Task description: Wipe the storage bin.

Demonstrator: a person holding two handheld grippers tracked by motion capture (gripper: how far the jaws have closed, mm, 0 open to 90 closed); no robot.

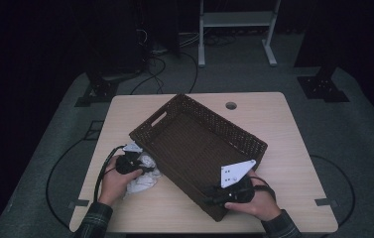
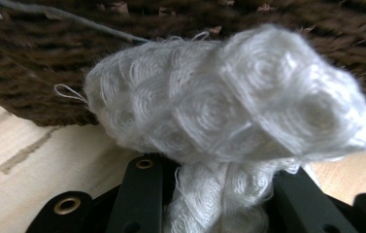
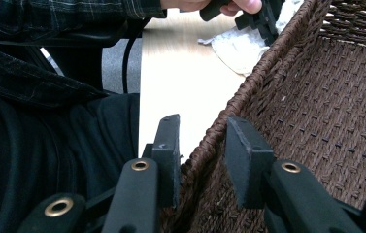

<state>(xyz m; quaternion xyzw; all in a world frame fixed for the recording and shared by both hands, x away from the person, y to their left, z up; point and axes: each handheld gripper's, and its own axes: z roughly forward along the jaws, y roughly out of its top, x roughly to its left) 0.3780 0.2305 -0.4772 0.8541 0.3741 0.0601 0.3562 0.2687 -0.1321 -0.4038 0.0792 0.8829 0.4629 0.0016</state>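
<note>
A: Anyone spot any writing in these shots? Labels, brand names, numbers, anything?

B: Nope, looked over all three. Nothing readable on the wicker basket (image 1: pixel 199 144), nothing on the white cloth (image 2: pixel 229 97), and the table (image 1: pixel 283 163) is plain wood grain.

A: What about the grippers?

B: Just black jaws with brass rivets, no markings. The plaid sleeve (image 3: pixel 35 58) has no logo either.

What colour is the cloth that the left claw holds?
White, with a stitched pattern of round shapes; the cloth shows best in the left gripper view, between the left claw's jaws.
</note>
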